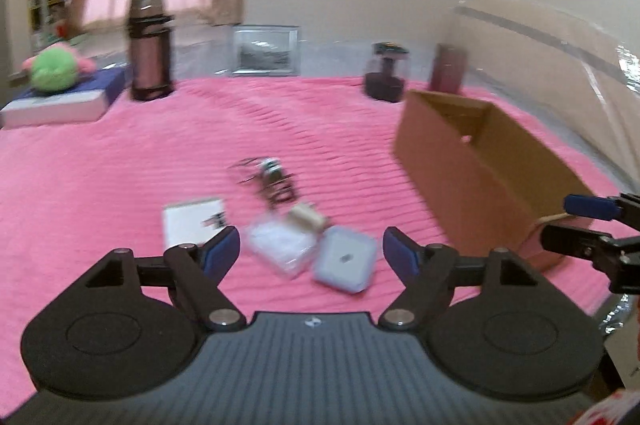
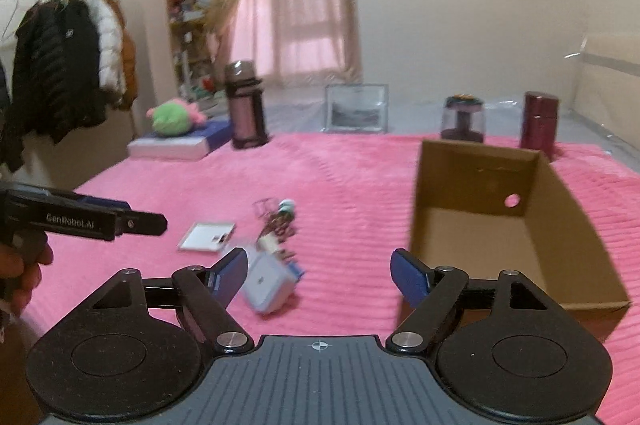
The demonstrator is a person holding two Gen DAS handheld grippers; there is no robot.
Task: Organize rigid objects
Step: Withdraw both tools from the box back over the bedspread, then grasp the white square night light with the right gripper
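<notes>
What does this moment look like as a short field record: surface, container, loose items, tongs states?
surface: pink ribbed blanket
container: open cardboard box, nothing visible inside
loose items: pale blue square case, white card, clear packet, tangle of wire clips, clustered left of the box
left tongs: open, holding nothing, above the cluster
right tongs: open, holding nothing
stage: no item visible in the box yet

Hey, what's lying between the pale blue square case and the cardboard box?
Nothing: in the right wrist view, only bare pink blanket separates the pale blue case from the cardboard box.
</notes>
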